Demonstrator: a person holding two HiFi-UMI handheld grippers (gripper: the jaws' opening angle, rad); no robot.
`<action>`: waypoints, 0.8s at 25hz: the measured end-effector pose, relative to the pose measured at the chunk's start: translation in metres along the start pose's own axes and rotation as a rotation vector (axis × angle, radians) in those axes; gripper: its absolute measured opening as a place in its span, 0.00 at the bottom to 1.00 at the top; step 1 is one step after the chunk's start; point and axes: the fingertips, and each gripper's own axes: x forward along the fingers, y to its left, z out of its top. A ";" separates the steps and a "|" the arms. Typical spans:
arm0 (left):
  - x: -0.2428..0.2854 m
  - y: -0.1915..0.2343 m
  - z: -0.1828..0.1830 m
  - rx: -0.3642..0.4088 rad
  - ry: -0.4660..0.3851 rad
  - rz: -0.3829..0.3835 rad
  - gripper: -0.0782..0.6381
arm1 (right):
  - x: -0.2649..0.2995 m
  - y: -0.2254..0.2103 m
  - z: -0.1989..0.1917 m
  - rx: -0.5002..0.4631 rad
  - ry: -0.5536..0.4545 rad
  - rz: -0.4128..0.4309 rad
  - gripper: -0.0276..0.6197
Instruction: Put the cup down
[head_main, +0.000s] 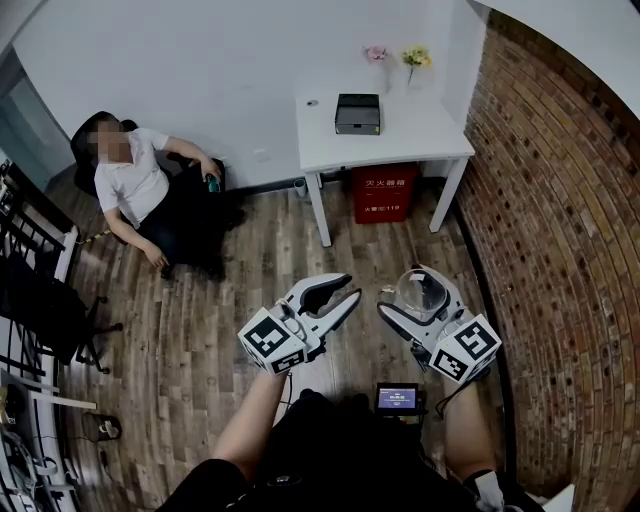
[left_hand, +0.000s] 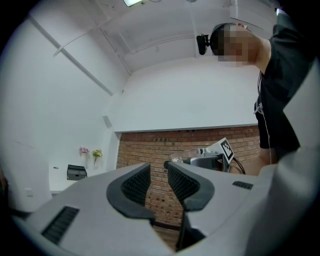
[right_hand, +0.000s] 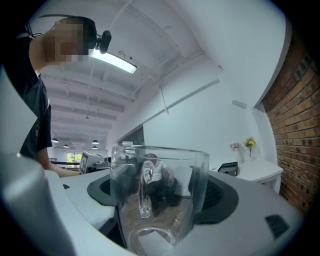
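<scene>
A clear glass cup (head_main: 421, 290) with a handle sits between the jaws of my right gripper (head_main: 422, 303), held in the air over the wooden floor. In the right gripper view the cup (right_hand: 160, 190) fills the gap, and the dark pads (right_hand: 222, 192) press on its sides, so the right gripper (right_hand: 162, 202) is shut on it. My left gripper (head_main: 335, 296) hovers just to the left at about the same height. Its jaws (left_hand: 159, 175) stand a little apart with nothing between them. The left gripper view also catches the right gripper (left_hand: 207, 160) against the brick wall.
A white table (head_main: 400, 140) stands against the far wall with a black box (head_main: 357, 113) and small flowers (head_main: 415, 57) on it. A red box (head_main: 384, 192) sits underneath. A person (head_main: 135, 185) sits at the left. The brick wall (head_main: 560, 200) runs along the right.
</scene>
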 end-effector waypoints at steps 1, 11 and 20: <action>0.001 0.001 0.000 -0.002 0.002 0.004 0.26 | -0.001 -0.002 0.000 0.000 0.002 0.002 0.69; 0.011 0.020 -0.009 -0.009 0.009 0.050 0.26 | 0.004 -0.023 -0.009 0.012 0.018 0.020 0.69; 0.035 0.060 -0.014 -0.024 -0.010 0.037 0.26 | 0.026 -0.057 -0.012 0.004 0.033 0.002 0.69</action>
